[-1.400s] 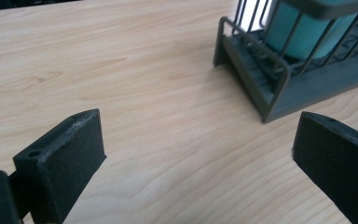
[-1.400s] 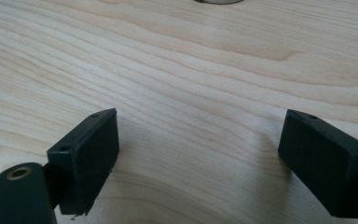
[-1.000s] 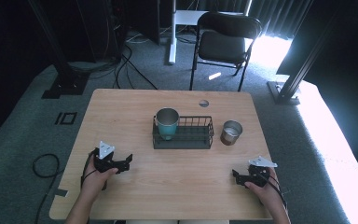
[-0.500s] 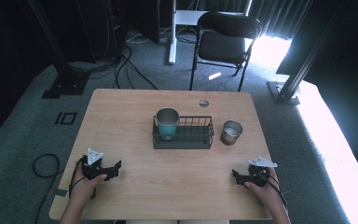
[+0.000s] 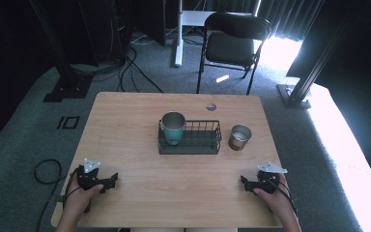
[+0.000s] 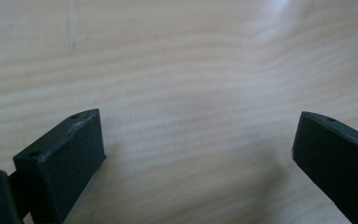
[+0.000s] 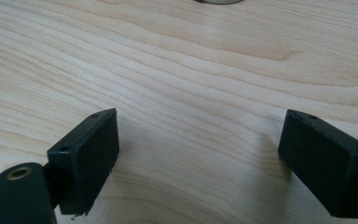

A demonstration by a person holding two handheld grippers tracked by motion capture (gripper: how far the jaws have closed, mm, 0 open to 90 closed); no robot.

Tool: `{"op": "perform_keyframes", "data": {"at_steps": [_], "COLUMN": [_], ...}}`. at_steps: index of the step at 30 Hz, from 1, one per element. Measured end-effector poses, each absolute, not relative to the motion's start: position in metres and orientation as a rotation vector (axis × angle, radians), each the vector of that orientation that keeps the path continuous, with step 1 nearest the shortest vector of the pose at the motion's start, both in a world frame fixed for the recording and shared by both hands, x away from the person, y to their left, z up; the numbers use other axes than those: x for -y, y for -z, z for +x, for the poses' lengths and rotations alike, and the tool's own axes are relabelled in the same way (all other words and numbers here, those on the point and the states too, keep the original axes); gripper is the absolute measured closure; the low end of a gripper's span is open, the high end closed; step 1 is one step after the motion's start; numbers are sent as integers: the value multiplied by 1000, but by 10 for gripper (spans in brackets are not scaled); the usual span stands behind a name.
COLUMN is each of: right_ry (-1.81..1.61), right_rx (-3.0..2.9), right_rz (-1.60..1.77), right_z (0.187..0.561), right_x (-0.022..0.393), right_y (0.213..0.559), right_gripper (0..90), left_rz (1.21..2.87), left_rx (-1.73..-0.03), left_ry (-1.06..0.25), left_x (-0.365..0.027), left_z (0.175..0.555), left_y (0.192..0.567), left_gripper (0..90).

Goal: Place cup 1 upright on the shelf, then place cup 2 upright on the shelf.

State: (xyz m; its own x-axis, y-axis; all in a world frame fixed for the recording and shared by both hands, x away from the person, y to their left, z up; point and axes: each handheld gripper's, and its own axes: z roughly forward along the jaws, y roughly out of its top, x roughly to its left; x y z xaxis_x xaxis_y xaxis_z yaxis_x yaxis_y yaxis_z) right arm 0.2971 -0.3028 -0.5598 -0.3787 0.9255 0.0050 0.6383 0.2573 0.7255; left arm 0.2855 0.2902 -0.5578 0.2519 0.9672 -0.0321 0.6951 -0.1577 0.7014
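Both claws wide open, empty: left claw (image 5: 110, 182), right claw (image 5: 245, 183).

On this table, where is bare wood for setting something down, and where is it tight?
Free: the wide strip between the left gripper and right gripper, in front of the basket; also the table's left part beside the basket. Tight: the gap between the basket, with a teal cup in it, and the metal cup.
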Motion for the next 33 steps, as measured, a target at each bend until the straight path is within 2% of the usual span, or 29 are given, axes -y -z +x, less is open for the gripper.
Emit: {"op": "perform_keyframes", "data": {"at_steps": [33], "right_ry": [-914], "right_rx": [-2109], "right_rz": [1423], "right_z": [301], "right_x": [304], "right_y": [560], "right_gripper": [119], "left_rz": [1960], "left_rx": [-1501], "left_ry": [-610], "left_x": [-288], "left_z": [286], "left_y": [559], "left_gripper": [26]}}
